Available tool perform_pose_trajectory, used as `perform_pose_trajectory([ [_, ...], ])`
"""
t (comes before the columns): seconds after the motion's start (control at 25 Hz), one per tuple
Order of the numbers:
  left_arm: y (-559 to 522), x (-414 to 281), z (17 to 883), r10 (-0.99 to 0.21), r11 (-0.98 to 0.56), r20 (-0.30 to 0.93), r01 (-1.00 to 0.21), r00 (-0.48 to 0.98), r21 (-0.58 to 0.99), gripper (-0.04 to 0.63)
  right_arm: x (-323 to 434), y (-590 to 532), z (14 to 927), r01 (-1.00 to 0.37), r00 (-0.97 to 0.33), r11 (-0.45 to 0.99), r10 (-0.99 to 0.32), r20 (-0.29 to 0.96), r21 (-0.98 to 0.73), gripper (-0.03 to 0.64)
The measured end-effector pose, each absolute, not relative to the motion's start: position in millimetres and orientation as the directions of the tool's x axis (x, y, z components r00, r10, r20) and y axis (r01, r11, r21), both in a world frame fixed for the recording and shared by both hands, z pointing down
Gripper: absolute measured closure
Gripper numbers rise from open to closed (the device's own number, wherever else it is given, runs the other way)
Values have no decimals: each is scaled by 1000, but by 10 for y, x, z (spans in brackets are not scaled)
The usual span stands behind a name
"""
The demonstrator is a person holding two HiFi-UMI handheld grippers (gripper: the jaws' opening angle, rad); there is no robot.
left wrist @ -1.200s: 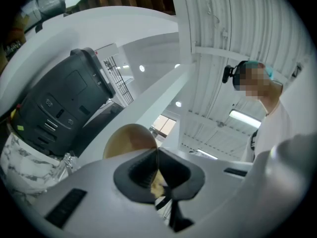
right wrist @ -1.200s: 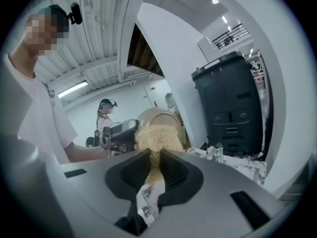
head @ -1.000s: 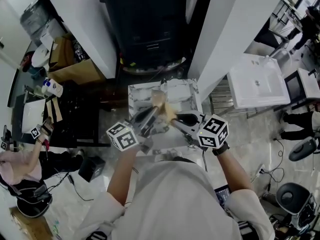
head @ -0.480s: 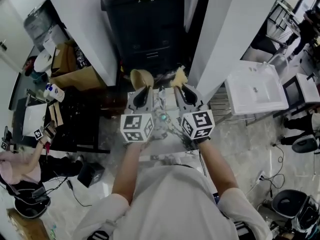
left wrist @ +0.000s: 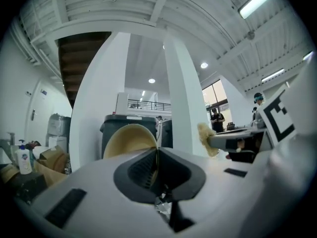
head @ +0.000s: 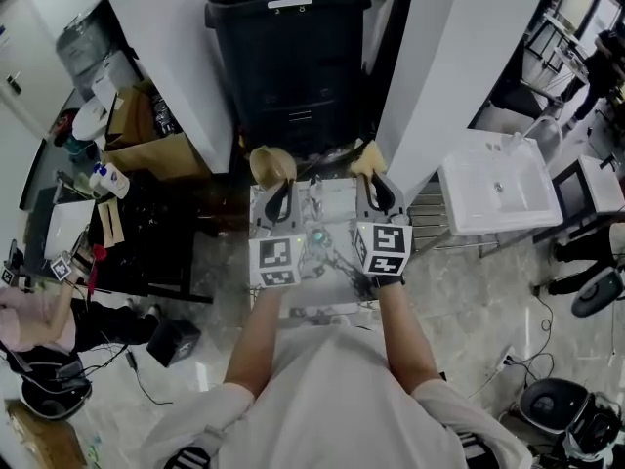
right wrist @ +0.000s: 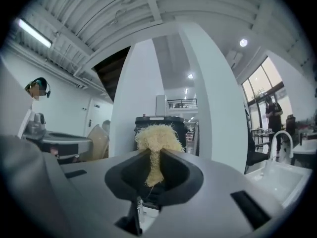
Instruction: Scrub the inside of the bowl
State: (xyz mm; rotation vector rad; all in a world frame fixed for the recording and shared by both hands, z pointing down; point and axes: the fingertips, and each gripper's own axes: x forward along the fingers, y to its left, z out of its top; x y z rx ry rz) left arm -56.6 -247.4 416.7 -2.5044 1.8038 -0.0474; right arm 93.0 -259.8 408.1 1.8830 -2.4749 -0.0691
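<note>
As things stand: both tools are held out level over the small table (head: 332,195); bowl and scrubber are apart, with no scrubbing contact.
Bowl: the tan bowl (head: 272,166) is up in the air past the table's far edge, in front of the black bin (head: 288,57) and left of the scrubber.
Left gripper: the left gripper (head: 277,191) has its jaws almost together, pinching the bowl's thin wall at the rim; the rest of the bowl (left wrist: 130,139) rises beyond the jaws.
Right gripper: the right gripper (head: 374,190) has its jaws narrow, clamped on the lower part of the scrubber (right wrist: 157,138); a pale, stringy tuft sticks out past the tips.
How the bowl should handle: probably light and stiff, with a smooth thin wall; not obviously fragile.
How the scrubber should handle: soft and springy, so it will flatten under pressure.
Where to hold: the rim pinch works, but a deeper bite on the wall would probably resist twisting better.
Risk: pushing inside may lever the bowl round in such a small grip.
</note>
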Motion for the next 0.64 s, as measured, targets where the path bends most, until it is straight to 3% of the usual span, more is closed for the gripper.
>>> perform_pose_trajectory([
  [0.64,-2398,-439,4170,-942,-335,17,-942,335,-32,574,935,-2418,4122,-941,-336,336,-942,14,40,554],
])
